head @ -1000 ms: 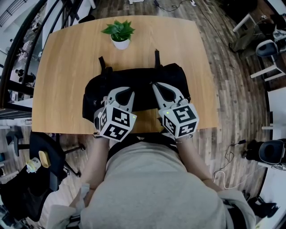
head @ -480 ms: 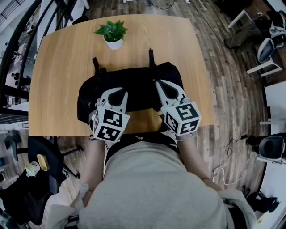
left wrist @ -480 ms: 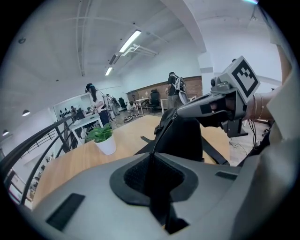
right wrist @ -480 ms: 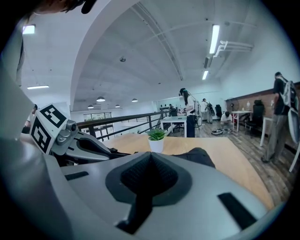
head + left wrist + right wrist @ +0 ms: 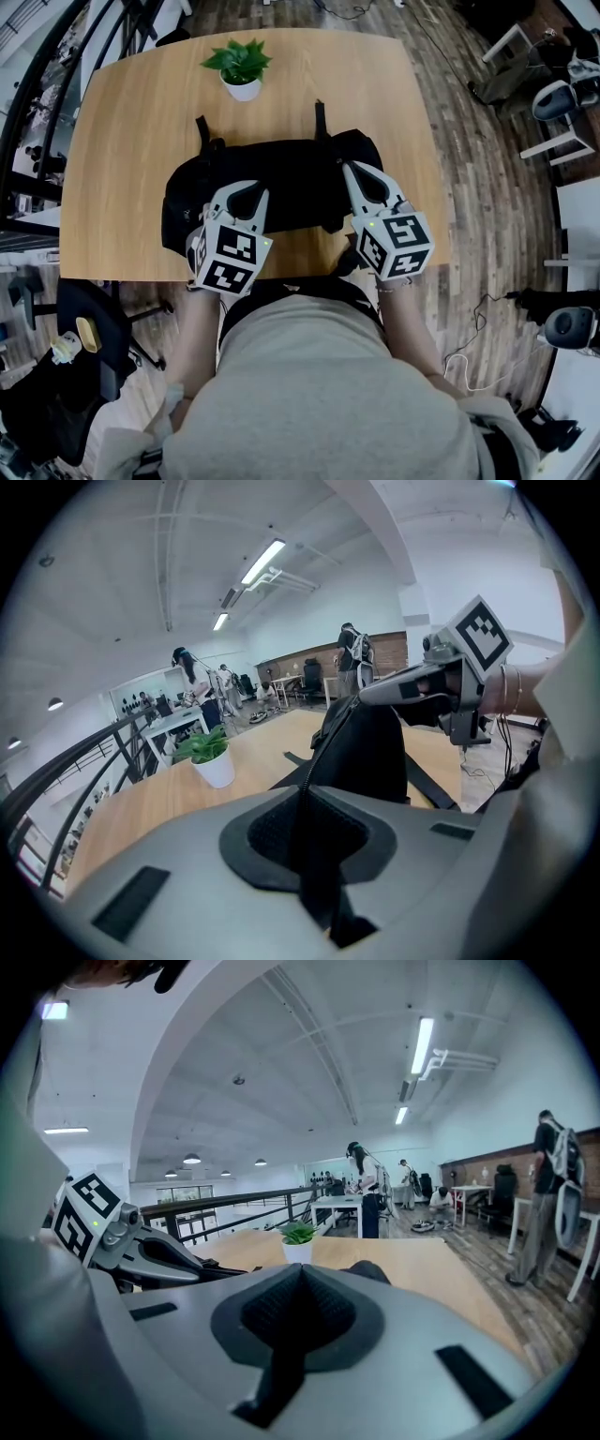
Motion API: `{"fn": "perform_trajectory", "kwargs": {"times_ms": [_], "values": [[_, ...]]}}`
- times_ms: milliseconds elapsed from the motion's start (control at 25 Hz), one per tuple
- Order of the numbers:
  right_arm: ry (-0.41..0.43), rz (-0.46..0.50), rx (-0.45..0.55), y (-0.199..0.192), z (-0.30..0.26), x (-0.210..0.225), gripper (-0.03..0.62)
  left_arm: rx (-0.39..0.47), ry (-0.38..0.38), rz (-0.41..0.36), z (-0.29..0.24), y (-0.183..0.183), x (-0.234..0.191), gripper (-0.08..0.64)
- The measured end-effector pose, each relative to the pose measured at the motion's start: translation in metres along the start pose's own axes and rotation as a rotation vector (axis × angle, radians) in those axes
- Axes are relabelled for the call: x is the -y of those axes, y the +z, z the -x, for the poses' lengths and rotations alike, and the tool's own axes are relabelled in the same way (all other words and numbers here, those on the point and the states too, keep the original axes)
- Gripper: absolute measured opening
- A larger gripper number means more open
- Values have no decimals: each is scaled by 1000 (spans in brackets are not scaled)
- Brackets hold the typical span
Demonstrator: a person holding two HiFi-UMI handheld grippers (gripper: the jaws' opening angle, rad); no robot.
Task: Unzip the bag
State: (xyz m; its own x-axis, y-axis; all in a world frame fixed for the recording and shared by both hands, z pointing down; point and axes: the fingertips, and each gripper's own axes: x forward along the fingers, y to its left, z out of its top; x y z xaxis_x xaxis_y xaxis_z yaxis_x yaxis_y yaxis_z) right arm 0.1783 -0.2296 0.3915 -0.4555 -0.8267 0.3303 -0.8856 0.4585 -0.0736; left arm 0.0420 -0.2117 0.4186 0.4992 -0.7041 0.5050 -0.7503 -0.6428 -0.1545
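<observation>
I am clamping left gripper (image 5: 246, 190) on black fabric duffel bag (image 5: 291, 178) beside zipper (image 5: 307, 764), anchoring it on light wooden table (image 5: 131, 141); right gripper (image 5: 357, 171) jaws are pressing together, probably pinching hidden pull.

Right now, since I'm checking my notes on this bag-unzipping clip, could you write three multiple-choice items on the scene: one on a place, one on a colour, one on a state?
1. Where does the potted plant stand?
A. On the table, beyond the bag
B. On top of the bag
C. On the floor

2. What colour is the bag?
A. Red
B. Black
C. White

3. How do the fingers of the left gripper stand?
A. Wide apart
B. Closed on a black strip of the bag
C. Closed on the plant

Key: 1 A, the head view shows it on bare wood past the bag; 2 B, it is black all over; 3 B, the left gripper view shows them pinching the strip.
</observation>
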Motion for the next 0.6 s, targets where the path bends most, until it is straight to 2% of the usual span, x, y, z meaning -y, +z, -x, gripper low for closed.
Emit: {"fn": "perform_trajectory", "kwargs": {"times_ms": [360,600], "values": [[-79,-30,5,-4,10,33,14,1,-9,6,0,-2,1,41],[-98,-19,13,-3,13,30,14,10,-18,37,2,-2,2,43]]}}
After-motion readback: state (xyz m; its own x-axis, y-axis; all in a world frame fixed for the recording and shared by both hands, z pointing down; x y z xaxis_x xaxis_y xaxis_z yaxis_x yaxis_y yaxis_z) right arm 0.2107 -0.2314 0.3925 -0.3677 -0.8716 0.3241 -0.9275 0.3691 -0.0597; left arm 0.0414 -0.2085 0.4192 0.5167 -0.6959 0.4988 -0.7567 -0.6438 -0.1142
